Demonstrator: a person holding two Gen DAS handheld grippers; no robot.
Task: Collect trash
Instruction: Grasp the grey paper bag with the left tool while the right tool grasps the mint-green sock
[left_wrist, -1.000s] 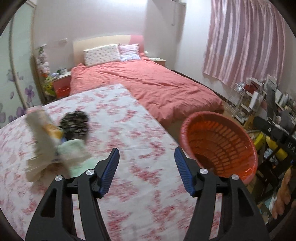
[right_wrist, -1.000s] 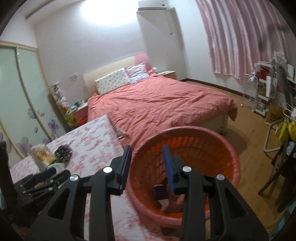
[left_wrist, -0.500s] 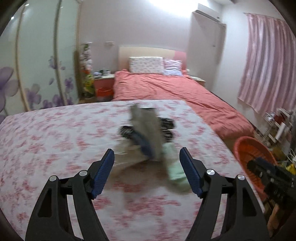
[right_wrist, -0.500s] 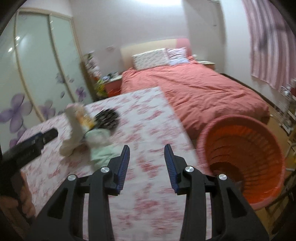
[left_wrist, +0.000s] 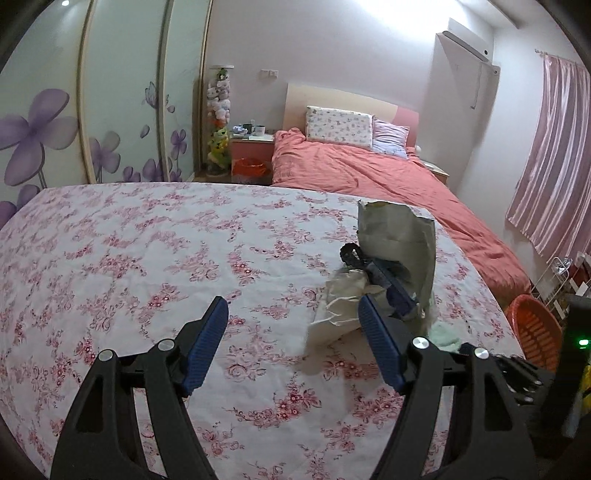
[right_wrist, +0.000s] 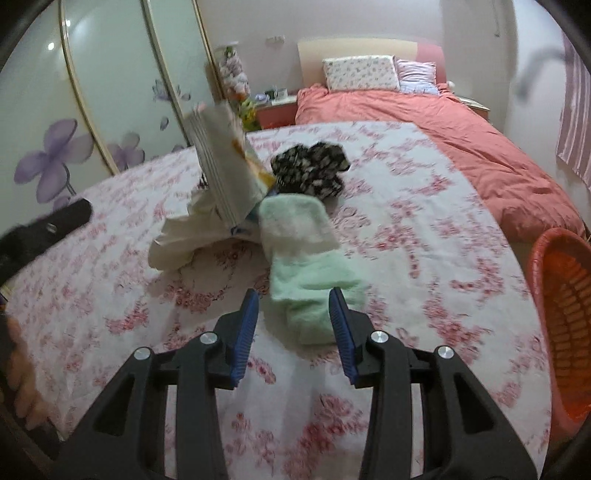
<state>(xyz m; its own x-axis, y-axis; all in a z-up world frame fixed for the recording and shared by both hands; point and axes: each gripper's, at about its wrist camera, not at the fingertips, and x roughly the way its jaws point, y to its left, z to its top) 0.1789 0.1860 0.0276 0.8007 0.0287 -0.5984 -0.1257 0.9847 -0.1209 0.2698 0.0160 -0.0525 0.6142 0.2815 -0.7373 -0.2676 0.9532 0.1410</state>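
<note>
Green towel (right_wrist: 306, 254) lies on the flowery table (right_wrist: 424, 221) beside the paper bag (right_wrist: 225, 173) | right gripper (right_wrist: 293, 332) spread wide, empty, just before it | left gripper (left_wrist: 295, 347) also apart, empty | push forward low, pinch the near end, carry to orange basket (right_wrist: 561, 325).

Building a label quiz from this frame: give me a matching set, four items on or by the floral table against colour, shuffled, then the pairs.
Items:
1. folded towel
2. basket
3. crumpled cloth
4. claw pads

Colours:
A. orange-red
B. blue
C. pale green
D. black with light specks

Pairs: 1-C, 2-A, 3-D, 4-B

The towel lies just ahead of the open right claw; the basket stands off the table's right edge.
</note>
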